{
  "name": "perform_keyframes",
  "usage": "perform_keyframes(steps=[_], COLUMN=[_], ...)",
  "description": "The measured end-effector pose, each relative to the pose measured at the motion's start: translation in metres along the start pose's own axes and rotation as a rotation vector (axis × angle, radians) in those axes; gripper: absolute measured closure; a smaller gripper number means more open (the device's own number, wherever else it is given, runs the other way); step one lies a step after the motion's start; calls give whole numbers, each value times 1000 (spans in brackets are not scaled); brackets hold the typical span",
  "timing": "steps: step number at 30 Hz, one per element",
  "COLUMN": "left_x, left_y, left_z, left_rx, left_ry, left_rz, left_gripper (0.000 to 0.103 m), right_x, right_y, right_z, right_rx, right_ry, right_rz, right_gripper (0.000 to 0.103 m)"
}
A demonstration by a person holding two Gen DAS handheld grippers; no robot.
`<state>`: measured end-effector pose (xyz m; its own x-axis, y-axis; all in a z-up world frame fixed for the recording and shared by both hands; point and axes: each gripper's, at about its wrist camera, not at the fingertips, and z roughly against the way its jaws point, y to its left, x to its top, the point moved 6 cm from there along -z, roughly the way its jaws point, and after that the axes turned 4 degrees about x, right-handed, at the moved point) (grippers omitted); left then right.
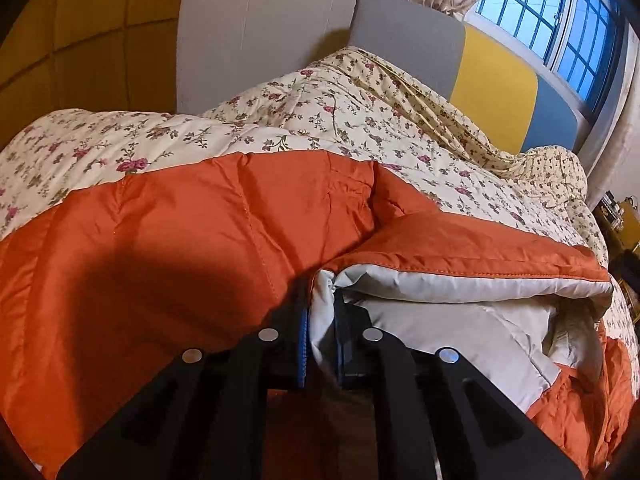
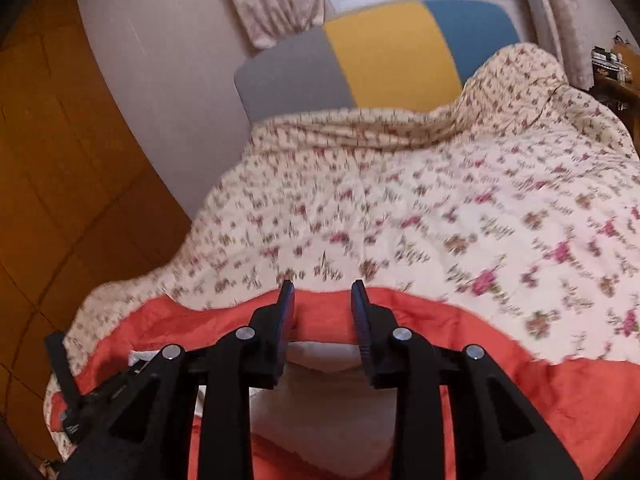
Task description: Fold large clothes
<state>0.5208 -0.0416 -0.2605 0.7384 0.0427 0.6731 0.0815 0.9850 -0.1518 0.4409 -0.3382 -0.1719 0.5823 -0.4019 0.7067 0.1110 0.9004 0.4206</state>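
In the left wrist view, the left gripper [image 1: 320, 320] is closed tight on a fold of the jacket [image 1: 180, 240], and a pinch of its pale grey lining [image 1: 440, 324] stands up between the two pads. The jacket lies directly in front of the tool and spreads to both sides of it, on top of the flowered quilt [image 1: 320, 120] of the bed. To the right of the fingers one part is turned over, so the lining shows under an orange edge. The shell is smooth, slightly shiny, padded and stitched in long lines. It looks soft and slippery, so I judge that a firm pinch is necessary.

In the right wrist view, the right gripper [image 2: 322, 312] is partly open and holds nothing. The orange hem and a strip of lining lie just below and between its fingers, but the pads do not press on them. The picture is blurred, so small details are not clear. The other tool is visible low at the left edge.

I think the step in hand is one fold of the jacket: the left side takes hold, the right side lets go. The next move probably calls for carrying the pinched edge across the body and laying it flat, without dragging the quilt.
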Motion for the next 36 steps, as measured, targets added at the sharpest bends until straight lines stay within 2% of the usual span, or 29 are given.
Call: perform_keyframes(steps=[2,3,4,6,7,8,9,11,12,13,15,17,18,21,23,25,29,34,36], left_x=[0,0,0,0,2,2,4,9,13,16,23,28,28,19,9,-5,-9,-8,-10], left_y=[0,1,1,0,1,2,4,6,1,-7,-38,-82,-108,-150,-149,-140,-145,-136,-134], left_z=[0,-1,-1,1,7,15,31,63,84,93,105,103,92,49,15,-10,-17,-12,0], left_rx=[-3,-6,-9,-9,12,40,80,113,93,65,8,-39,-45,-50,-14,-51,-25,-68,-67], left_ry=[2,4,7,8,-1,-21,-69,-189,-256,-278,-295,-267,-225,-107,-8,43,32,25,22], left_rz=[4,8,11,12,10,15,39,105,140,138,73,-52,-138,-281,-282,-243,-266,-230,-231], left_gripper=[93,92,92,90,88,81,68,55,55,55,55,55,55,55,55,55,55,55,52], right_x=[-17,-38,-55,-70,-70,-72,-72,-72,-72,-72,-73,-74,-74,-76,-76,-75,-76,-75,-75], right_y=[4,5,7,8,7,5,4,4,5,5,4,5,5,5,6,6,7,6,4], right_z=[-19,-30,-37,-33,-32,-34,-35,-34,-34,-34,-31,-30,-30,-28,-27,-26,-30,-32,-29], right_rx=[14,-6,-35,-46,-40,-36,-31,-35,-41,-45,-44,-41,-42,-41,-39,-35,-47,-42,-34], right_ry=[90,162,196,152,146,147,146,136,133,130,125,122,122,121,119,114,115,120,130], right_rz=[8,46,101,156,142,135,127,134,141,145,145,142,143,143,141,140,148,141,131], right_gripper=[75,74,74,74,75,75,75,75,75,75,75,75,75,75,75,75,74,74,74])
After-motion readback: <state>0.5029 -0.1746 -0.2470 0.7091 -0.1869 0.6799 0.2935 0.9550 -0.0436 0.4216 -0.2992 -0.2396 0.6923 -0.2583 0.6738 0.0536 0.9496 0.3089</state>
